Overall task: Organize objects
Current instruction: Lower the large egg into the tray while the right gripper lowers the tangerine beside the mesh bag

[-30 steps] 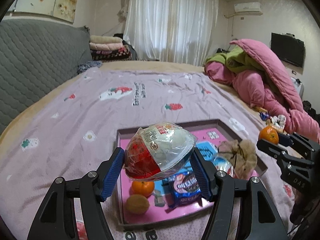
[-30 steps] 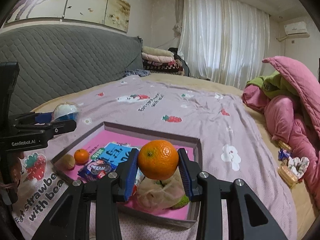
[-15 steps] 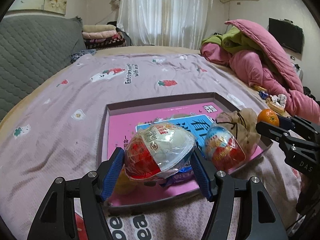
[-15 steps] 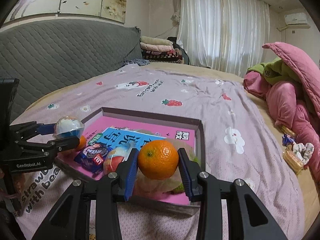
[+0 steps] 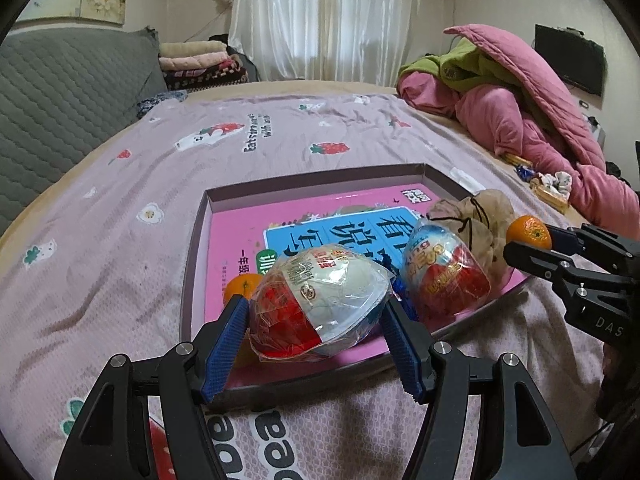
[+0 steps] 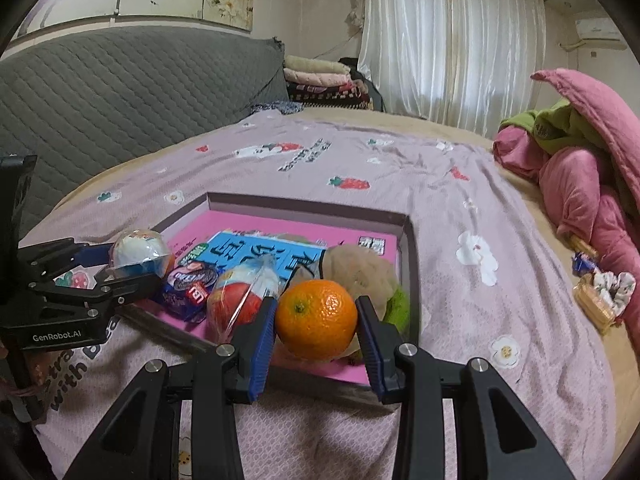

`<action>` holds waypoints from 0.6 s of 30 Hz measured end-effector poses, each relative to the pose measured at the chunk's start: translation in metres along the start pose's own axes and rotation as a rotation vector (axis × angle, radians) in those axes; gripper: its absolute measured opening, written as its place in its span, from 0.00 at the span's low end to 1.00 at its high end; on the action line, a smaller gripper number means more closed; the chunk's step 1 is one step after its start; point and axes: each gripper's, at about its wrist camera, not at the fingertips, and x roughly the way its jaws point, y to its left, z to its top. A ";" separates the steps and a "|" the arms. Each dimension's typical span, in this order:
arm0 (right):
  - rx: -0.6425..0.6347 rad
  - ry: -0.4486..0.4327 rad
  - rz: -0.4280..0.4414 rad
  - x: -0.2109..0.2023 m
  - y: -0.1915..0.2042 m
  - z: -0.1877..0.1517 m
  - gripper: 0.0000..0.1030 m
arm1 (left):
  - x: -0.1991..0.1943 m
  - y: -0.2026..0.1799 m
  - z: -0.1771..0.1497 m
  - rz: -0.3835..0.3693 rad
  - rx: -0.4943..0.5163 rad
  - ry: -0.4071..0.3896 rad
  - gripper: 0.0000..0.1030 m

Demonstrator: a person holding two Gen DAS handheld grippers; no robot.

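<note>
Egg [image 5: 320, 300], orange [image 6: 316, 314] gripped over tray [image 6: 408, 240] near edge.

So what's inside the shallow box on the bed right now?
The box holds a pink book, a wrapped toy egg, a blue snack packet, a beige pouch and a small orange. The held egg hides the near corner.

left gripper [image 5: 316, 316]: fingers clamped, tilted down | right gripper [image 6: 316, 322]: fingers clamped, tilted down
</note>
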 end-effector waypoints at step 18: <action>0.068 0.095 0.002 0.023 -0.014 -0.008 0.39 | 0.007 0.004 -0.002 0.023 0.000 0.000 0.67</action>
